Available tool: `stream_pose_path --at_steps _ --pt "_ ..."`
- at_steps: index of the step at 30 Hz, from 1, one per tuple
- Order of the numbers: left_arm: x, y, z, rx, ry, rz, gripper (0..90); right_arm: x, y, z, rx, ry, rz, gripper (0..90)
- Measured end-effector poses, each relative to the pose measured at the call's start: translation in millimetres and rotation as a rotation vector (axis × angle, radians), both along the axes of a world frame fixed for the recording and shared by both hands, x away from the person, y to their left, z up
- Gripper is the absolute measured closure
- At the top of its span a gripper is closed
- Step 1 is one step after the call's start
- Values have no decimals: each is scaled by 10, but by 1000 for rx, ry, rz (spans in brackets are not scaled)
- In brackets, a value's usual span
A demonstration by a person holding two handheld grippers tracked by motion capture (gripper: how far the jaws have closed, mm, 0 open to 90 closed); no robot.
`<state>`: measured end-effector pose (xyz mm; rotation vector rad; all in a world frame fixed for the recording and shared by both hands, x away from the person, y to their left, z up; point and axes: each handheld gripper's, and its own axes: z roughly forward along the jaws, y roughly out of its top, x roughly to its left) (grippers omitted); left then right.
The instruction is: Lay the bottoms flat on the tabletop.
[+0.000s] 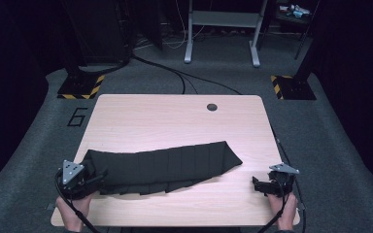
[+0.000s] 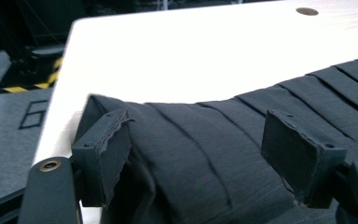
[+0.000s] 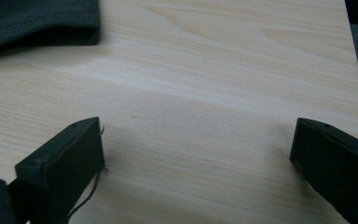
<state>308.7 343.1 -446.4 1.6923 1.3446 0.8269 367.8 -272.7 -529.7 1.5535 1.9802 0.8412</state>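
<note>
My left gripper (image 2: 205,158) stands wide open astride the pleated black skirt's (image 1: 165,165) bunched left end on the table (image 1: 175,121); before closing, I'd seat both pads squarely over the fold.

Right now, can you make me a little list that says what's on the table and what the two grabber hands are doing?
table: light wood table, round hole near its far edge
cloth: black pleated cloth, lying flat across the near half
left gripper: at the cloth's left end, jaws apart over the fabric, pads not pressing it
right gripper: jaws wide open over bare wood, apart from the cloth
hands: one hand on each gripper at the near edge
</note>
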Motion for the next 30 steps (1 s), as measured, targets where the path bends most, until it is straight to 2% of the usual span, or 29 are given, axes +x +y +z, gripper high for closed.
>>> stream_pose_path --at_steps 4,7,8,10,11,12,14,17,20,21,22,25,27,29,30 --pt "11 0 53 14 -18 1 209 0 4 3 2 5 -3 20" --pt "78 -7 47 25 2 -9 177 7 11 9 5 8 -9 26" --pt "166 -7 25 35 43 -22 158 12 39 22 18 16 -3 31" --pt "246 -16 -16 26 59 -29 144 21 101 32 40 14 24 29" --pt "246 -16 -16 26 59 -29 126 30 161 39 41 17 40 24" --pt "334 -31 -72 27 87 -36 99 40 235 55 36 26 61 19" --pt "419 -44 -133 30 120 -44 49 72 396 104 44 19 106 7" --pt "538 -54 -238 31 172 -56 11 146 647 215 84 2 175 0" --pt "641 -58 -371 30 196 -57 0 250 920 319 95 -1 243 0" --pt "641 -58 -371 30 196 -57 0 287 1013 346 97 2 262 0" --pt "688 -50 -450 32 228 -69 0 326 1095 370 85 0 282 0" --pt "726 -48 -569 31 251 -77 0 455 1334 383 57 22 323 0" --pt "747 -37 -642 24 280 -80 0 553 1459 336 50 54 340 0" --pt "753 -26 -676 14 290 -84 0 634 1543 260 24 88 345 0" --pt "759 -7 -734 -10 312 -85 0 659 1585 216 4 102 336 0"
